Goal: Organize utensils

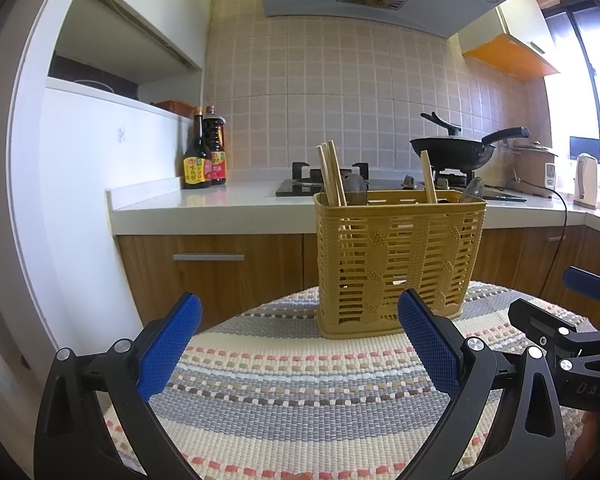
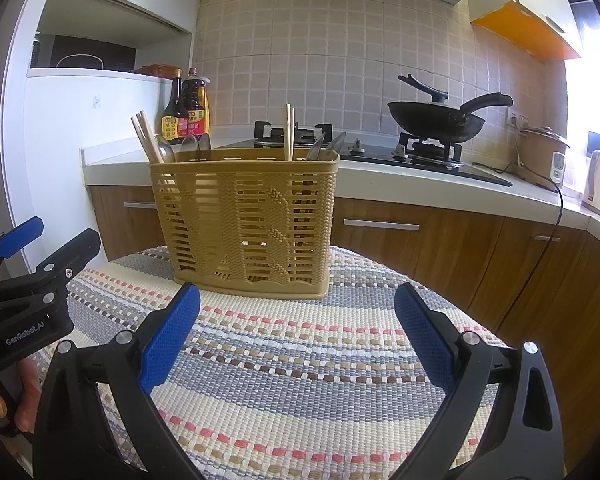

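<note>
In the left wrist view, a yellow slatted basket (image 1: 398, 264) was seen upright at centre on a striped woven mat (image 1: 300, 392), its long side facing the camera. Chopsticks (image 1: 332, 174) and spoons (image 1: 355, 189) were stood inside, handles up. The left gripper (image 1: 300, 344) was held wide open and empty. "DAS" was read on the right gripper at lower right.

In the right wrist view, the right gripper (image 2: 296, 336) was likewise spread, empty. A wok (image 2: 436, 122) and labelled sauce bottles (image 2: 184, 112) were shown behind. "GenRobot.AI" was printed lower left.
</note>
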`<state>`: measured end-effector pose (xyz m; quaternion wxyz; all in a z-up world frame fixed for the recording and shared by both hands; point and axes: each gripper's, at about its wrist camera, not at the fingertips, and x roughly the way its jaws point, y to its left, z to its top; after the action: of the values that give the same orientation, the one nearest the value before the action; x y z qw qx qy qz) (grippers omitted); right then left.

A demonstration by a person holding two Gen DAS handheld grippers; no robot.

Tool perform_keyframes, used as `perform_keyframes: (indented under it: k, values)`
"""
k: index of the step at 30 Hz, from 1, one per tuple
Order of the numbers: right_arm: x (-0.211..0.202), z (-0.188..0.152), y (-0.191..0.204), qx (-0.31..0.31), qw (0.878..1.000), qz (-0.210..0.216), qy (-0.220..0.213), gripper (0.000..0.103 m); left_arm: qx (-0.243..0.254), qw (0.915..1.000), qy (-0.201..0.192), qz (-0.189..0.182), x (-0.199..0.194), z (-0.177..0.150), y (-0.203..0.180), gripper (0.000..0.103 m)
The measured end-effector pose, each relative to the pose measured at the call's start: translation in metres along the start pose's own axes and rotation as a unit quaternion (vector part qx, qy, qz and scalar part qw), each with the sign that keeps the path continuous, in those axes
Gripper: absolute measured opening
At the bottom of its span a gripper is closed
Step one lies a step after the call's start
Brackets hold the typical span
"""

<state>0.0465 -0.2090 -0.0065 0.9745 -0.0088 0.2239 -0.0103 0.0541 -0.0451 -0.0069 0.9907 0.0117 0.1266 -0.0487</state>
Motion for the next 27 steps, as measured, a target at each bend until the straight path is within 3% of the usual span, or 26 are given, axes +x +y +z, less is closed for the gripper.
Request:
perform_keyframes:
  k: [14, 27]
  values:
    - [0.0005, -0.0012, 0.0025, -0.001, 1.0, 0.001, 0.001, 0.093, 0.003, 1.0, 0.002, 0.003, 0.0008, 0.0003, -0.0009, 0.095]
    - [0.0019, -0.0011, 0.0014, 0.002, 1.0, 0.0, 0.004, 0.093, 0.0, 0.9996, -0.001, 0.029, 0.0003, 0.0013, 0.0018, 0.095]
